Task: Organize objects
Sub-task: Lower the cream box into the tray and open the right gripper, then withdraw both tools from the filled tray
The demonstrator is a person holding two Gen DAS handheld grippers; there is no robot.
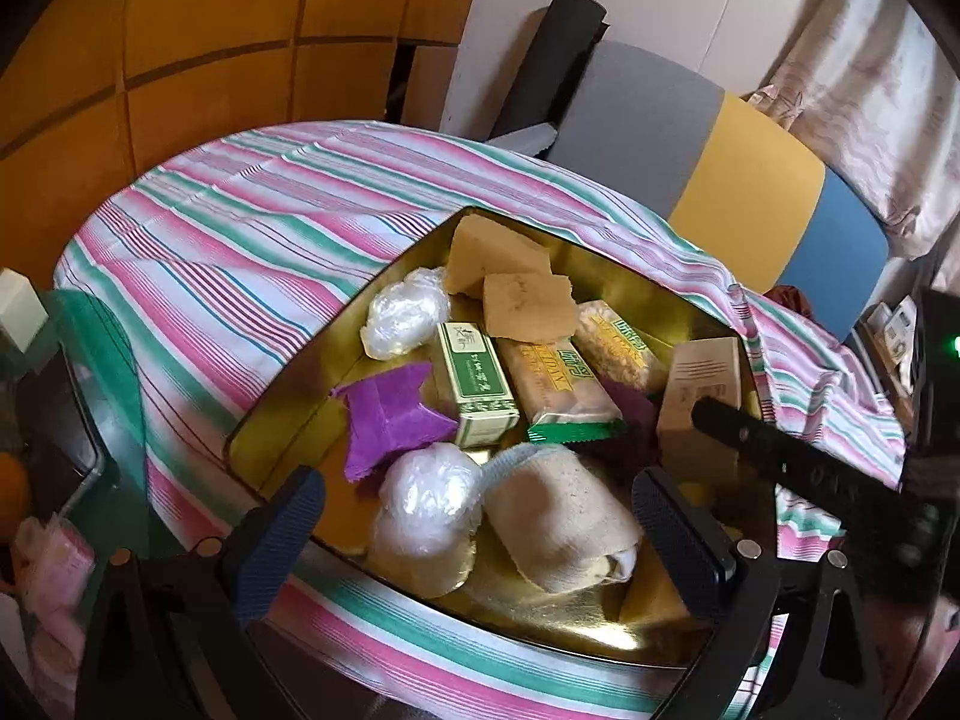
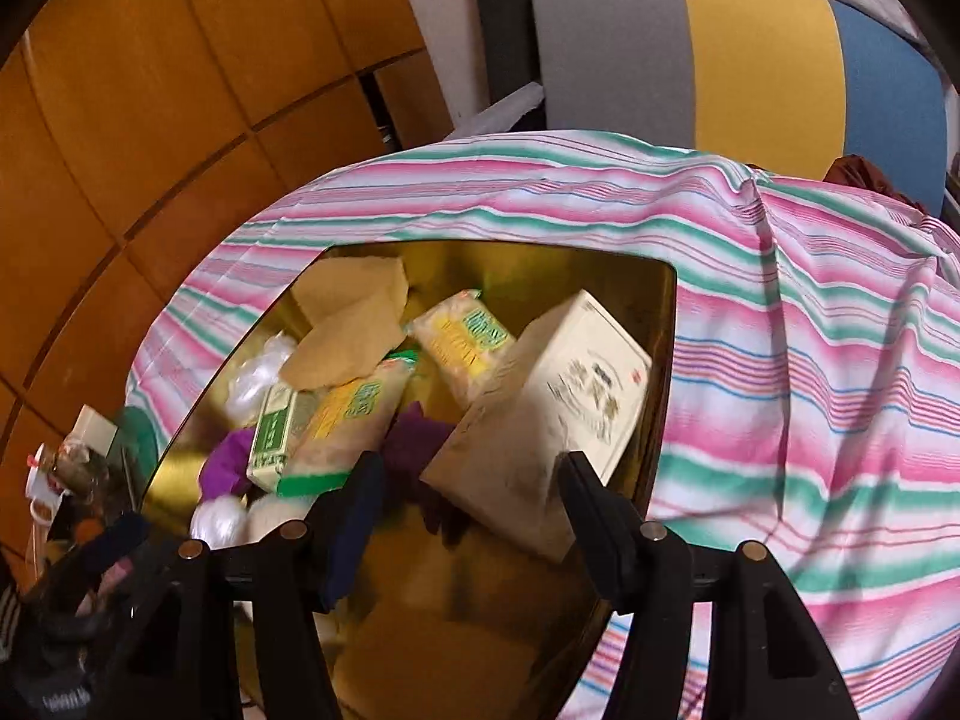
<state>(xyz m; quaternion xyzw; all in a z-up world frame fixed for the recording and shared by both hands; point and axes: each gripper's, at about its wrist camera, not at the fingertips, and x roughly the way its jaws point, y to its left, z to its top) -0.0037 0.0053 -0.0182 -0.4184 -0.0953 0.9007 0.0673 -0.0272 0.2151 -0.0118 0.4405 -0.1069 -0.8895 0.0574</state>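
Observation:
A gold metal tin (image 1: pixel 600 618) (image 2: pixel 480 264) sits on a striped cloth and holds several items. Inside lie a rolled beige sock (image 1: pixel 558 522), two clear plastic wads (image 1: pixel 429 495), purple paper (image 1: pixel 390 420), a green box (image 1: pixel 477 387) (image 2: pixel 273 435), two yellow snack packets (image 1: pixel 555 384) (image 2: pixel 351 420) and brown card pieces (image 1: pixel 528 297). My left gripper (image 1: pixel 477 531) is open over the sock and a wad. My right gripper (image 2: pixel 471 501) is open around the lower end of a cream box (image 2: pixel 546 414) that leans in the tin; the box also shows in the left wrist view (image 1: pixel 699 402).
The pink, green and white striped cloth (image 1: pixel 240 252) (image 2: pixel 810 360) covers the table. A grey, yellow and blue chair back (image 1: pixel 720 174) (image 2: pixel 750 54) stands behind. Orange wall panels (image 1: pixel 180 30) are at left. Clutter (image 2: pixel 72 480) lies at the table's left edge.

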